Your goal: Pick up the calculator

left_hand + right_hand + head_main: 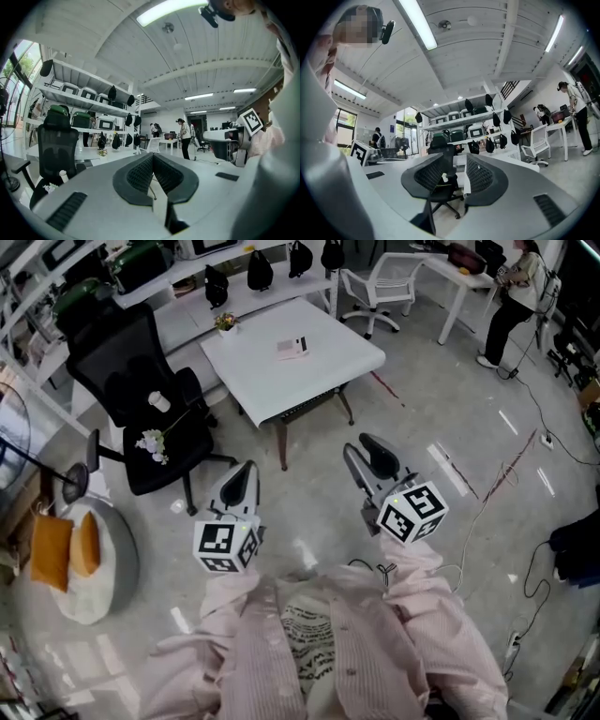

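Note:
The calculator [292,347], a small pinkish-white slab, lies on the square white table [328,367] far ahead of me in the head view. A little flower pot [225,322] stands at that table's far left corner. Both grippers are held level over the floor, well short of the table. My left gripper [240,482] [152,157] has its jaws closed tip to tip with nothing in them. To its right, my right gripper [371,459] [455,160] is open with a clear gap between its pads, and nothing sits in that gap. Neither gripper view shows the calculator.
A black office chair [150,399] with white flowers and a cup on its seat stands left of the table. A round cushion [80,563] with orange pillows lies at far left. A white chair [380,282], a desk and a person [514,292] are at the back right. Cables [506,474] trail across the floor.

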